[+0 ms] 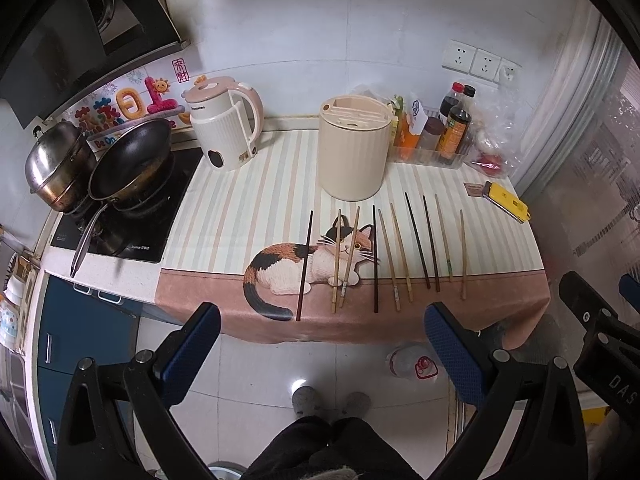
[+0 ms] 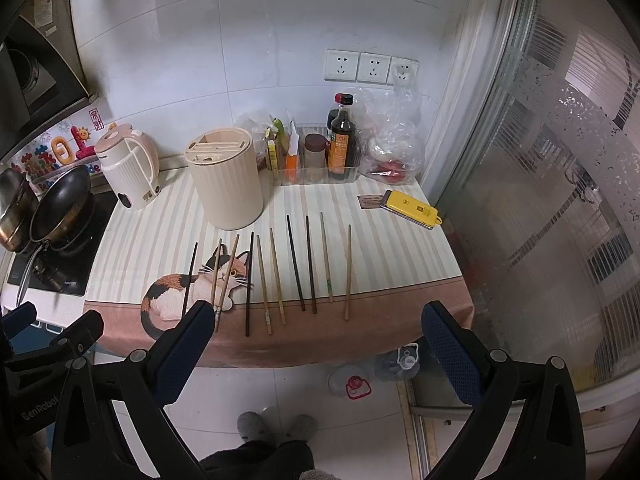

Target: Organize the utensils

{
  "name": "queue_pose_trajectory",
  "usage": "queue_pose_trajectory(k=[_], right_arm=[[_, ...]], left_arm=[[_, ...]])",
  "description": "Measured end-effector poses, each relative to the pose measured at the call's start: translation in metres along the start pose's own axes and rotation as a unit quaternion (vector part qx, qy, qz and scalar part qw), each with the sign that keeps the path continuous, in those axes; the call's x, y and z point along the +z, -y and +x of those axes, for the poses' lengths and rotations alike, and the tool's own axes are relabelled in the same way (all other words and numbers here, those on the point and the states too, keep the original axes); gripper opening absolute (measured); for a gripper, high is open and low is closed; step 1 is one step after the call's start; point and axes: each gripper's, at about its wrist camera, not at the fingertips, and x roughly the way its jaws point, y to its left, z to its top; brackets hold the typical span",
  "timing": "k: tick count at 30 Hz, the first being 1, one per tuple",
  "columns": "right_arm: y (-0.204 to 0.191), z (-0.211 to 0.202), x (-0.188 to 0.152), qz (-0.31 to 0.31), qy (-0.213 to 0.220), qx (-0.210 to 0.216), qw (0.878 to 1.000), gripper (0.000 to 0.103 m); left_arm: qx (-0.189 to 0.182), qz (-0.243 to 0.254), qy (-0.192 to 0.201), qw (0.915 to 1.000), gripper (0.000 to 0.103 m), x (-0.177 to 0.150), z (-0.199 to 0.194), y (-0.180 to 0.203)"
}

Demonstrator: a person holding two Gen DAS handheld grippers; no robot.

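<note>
Altogether ten chopsticks (image 1: pixel 376 260) on cloth (image 1: pixel 224 220): four dark, six bamboo; one holder (image 1: pixel 354 152).

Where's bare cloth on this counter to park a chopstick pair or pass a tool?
Free: the striped cloth between kettle and utensil holder, and the strip from the rightmost chopstick to the yellow case. Crowded: the chopstick row along the front, and the bottle tray at the back right.

Both wrist views look down and forward from off the counter's front edge, set back, side by side; both share the chopsticks (image 1: pixel 376 260) (image 2: pixel 249 284) row and holder (image 1: pixel 354 146) (image 2: pixel 226 178).
</note>
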Motion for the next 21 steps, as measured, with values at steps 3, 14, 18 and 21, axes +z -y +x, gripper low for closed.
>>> queue_pose_trajectory(k=[3, 14, 18, 21], right_arm=[[0.001, -0.001, 0.001, -0.001, 0.001, -0.002, 1.0, 0.103], [0.009, -0.005, -0.001, -0.006, 0.007, -0.003, 1.0, 0.103], [0.012, -0.005, -0.001, -0.006, 0.008, -0.003, 1.0, 0.103], [0.012, -0.006, -0.002, -0.006, 0.008, -0.002, 1.0, 0.103]], left_arm=[[-0.002, -0.001, 0.001, 1.0, 0.103, -0.006, 0.0, 0.0], [-0.007, -0.007, 0.004, 0.9999, 0.103, -0.013, 0.001, 0.006], [-0.007, -0.006, 0.003, 1.0, 0.103, -0.014, 0.001, 0.002], [-0.006, -0.006, 0.004, 1.0, 0.103, -0.013, 0.002, 0.006]])
